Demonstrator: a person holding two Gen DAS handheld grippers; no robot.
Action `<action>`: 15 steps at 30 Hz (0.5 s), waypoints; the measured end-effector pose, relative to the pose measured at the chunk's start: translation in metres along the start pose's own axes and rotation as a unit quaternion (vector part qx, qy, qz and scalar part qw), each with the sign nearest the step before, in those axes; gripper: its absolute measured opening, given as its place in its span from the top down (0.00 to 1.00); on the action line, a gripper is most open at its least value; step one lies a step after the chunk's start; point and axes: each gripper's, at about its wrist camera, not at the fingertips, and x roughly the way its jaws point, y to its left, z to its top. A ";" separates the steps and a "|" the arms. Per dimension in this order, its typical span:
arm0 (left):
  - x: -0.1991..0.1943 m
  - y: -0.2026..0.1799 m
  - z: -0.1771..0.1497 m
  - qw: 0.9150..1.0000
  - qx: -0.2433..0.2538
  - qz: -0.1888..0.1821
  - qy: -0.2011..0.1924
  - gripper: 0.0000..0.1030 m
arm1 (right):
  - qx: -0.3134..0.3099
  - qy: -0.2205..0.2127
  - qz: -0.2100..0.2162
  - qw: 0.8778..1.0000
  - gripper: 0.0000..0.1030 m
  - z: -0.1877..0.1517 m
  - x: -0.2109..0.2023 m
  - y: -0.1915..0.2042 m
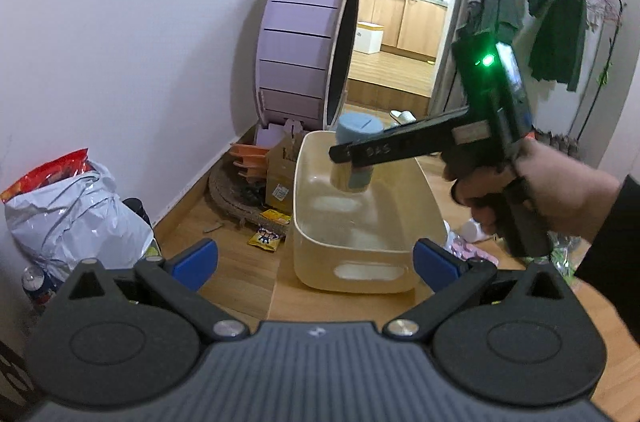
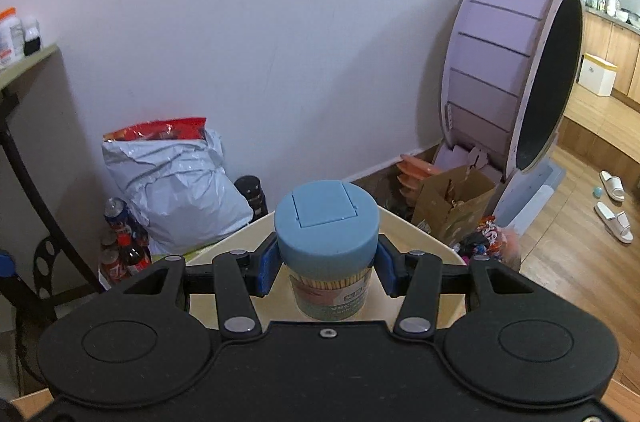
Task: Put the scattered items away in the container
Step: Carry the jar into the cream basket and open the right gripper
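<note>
A toothpick jar (image 2: 328,254) with a blue flip lid and clear body is clamped between the blue pads of my right gripper (image 2: 327,264), which is shut on it. In the left wrist view the same jar (image 1: 354,154) hangs upright over the cream plastic bin (image 1: 360,262), held by the right gripper (image 1: 352,158) and a person's hand (image 1: 532,190). My left gripper (image 1: 316,260) stands open just before the bin's near wall, nothing between its blue pads (image 1: 196,262). The bin's floor looks bare.
The bin sits on a wooden table (image 1: 256,286). A purple cat wheel (image 1: 304,46) stands against the wall beyond it. On the floor lie a white bag (image 1: 68,218), a cardboard box (image 1: 280,170), snack packets (image 1: 268,238) and drink bottles (image 2: 120,246). A clothes rack (image 1: 560,22) stands right.
</note>
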 end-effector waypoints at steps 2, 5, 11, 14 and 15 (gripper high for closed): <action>0.001 0.001 0.001 1.000 -0.006 -0.001 0.001 0.00 | -0.002 0.005 -0.002 1.000 0.53 0.003 0.008 0.000; 0.004 0.001 0.000 1.000 -0.009 0.003 0.004 0.00 | -0.005 0.008 -0.007 1.000 0.53 0.007 0.017 0.001; 0.003 0.002 0.001 1.000 -0.010 0.000 0.003 0.00 | -0.013 0.009 -0.019 1.000 0.46 0.014 0.027 0.004; 0.003 0.002 0.001 1.000 -0.009 -0.002 0.003 0.00 | -0.017 0.010 -0.025 1.000 0.45 0.018 0.032 0.006; 0.003 0.002 0.000 1.000 -0.009 -0.002 0.003 0.00 | -0.018 0.009 -0.026 0.999 0.45 0.019 0.032 0.006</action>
